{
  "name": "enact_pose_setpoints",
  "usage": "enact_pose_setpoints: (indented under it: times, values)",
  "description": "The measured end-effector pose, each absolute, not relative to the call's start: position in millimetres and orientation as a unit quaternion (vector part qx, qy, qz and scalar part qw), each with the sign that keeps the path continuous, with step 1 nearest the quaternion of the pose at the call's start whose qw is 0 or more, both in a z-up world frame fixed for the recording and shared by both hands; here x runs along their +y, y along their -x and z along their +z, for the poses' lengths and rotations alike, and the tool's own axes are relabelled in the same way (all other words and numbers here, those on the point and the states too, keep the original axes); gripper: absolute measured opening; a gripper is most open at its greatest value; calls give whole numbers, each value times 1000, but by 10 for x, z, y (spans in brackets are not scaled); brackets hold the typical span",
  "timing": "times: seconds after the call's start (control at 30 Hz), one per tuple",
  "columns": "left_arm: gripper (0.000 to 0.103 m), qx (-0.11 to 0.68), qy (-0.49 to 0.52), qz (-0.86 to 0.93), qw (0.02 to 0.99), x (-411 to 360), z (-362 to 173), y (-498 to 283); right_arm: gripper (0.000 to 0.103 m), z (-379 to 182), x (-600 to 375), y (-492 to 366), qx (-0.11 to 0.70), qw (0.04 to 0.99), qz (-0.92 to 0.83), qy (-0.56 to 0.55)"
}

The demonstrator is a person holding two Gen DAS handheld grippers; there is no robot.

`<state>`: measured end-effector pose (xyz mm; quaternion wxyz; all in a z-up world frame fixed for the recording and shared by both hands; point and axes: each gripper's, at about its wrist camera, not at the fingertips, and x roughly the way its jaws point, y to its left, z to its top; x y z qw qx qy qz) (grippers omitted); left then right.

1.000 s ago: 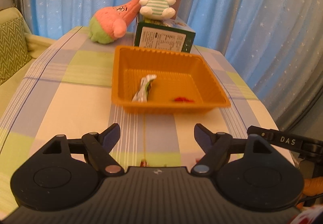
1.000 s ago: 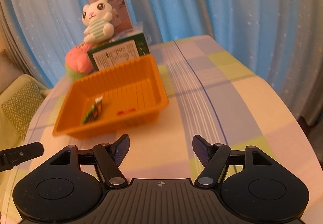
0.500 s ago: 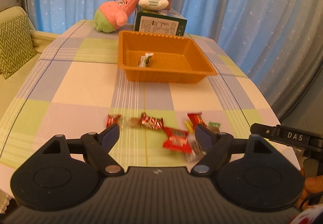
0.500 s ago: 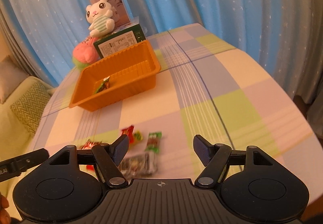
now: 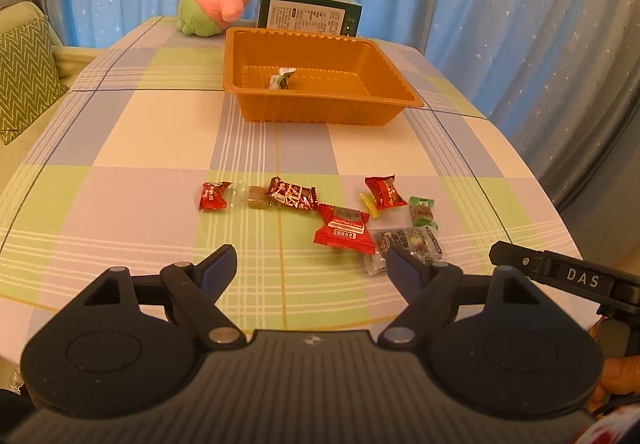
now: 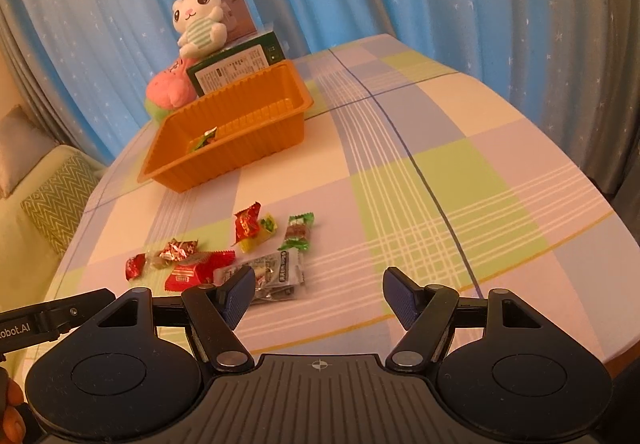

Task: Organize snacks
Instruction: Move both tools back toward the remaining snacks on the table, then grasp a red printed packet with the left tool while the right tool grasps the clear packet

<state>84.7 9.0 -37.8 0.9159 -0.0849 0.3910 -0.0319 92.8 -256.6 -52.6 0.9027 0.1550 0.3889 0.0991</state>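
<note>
I held my left gripper (image 5: 310, 268) and right gripper (image 6: 318, 294) with jaws apart, grasping nothing. Loose snacks (image 5: 344, 230) lay scattered on the checked tablecloth (image 5: 140, 132) just ahead; one wrapped snack (image 5: 282, 78) sat inside the orange tray (image 5: 320, 108).

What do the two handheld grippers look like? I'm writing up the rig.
Both the left gripper and the right gripper are matte black, with a ribbed body, two round lobes and silver pivot pins. Their angled fingers carry blue ribbed pads. A black side bar bears white lettering, "DAS" on one.
</note>
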Motion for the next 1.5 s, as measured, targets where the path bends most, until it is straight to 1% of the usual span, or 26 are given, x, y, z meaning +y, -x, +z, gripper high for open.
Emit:
enact_pose_setpoints:
  times: [0.07,0.27,0.43,0.53,0.67,0.83,0.87,0.9,0.97,1.13,1.23,1.37,1.5]
  values:
    - [79,393,83,-33,915,72,-398,-877,71,-559,-2570,-934,391,903,98,-152]
    - [68,403,74,-44,911,-12,-497,-1014,70,-676,-2609,-969,398,899,95,-154]
    - [65,402,66,-57,911,-80,-575,-1182,71,-766,-2633,-1015,406,895,92,-159]
    - [58,406,57,-66,910,-139,-613,-1333,71,-815,-2651,-1041,410,893,90,-163]
    - [43,415,45,-74,906,-241,-682,-1529,70,-867,-2655,-1082,411,893,91,-163]
    - [42,431,29,-80,898,-310,-830,-1742,70,-940,-2653,-1137,416,890,91,-163]
    - [38,434,27,-81,897,-310,-864,-1769,70,-951,-2654,-1143,417,890,92,-163]
    - [31,437,27,-82,895,-305,-886,-1785,70,-960,-2653,-1146,417,889,93,-164]
    - [22,439,21,-77,895,-285,-907,-1769,70,-973,-2647,-1158,418,888,95,-164]
    - [22,449,11,-77,890,-212,-939,-1604,70,-970,-2566,-1179,418,887,115,-158]
    - [22,453,-1,-74,888,-154,-941,-1492,70,-906,-2469,-1201,409,891,141,-134]
    - [22,456,-4,-62,888,3,-921,-1412,70,-830,-2240,-1321,405,889,209,-54]
    - [22,453,7,-55,890,165,-890,-1388,70,-810,-1971,-1419,387,871,294,68]
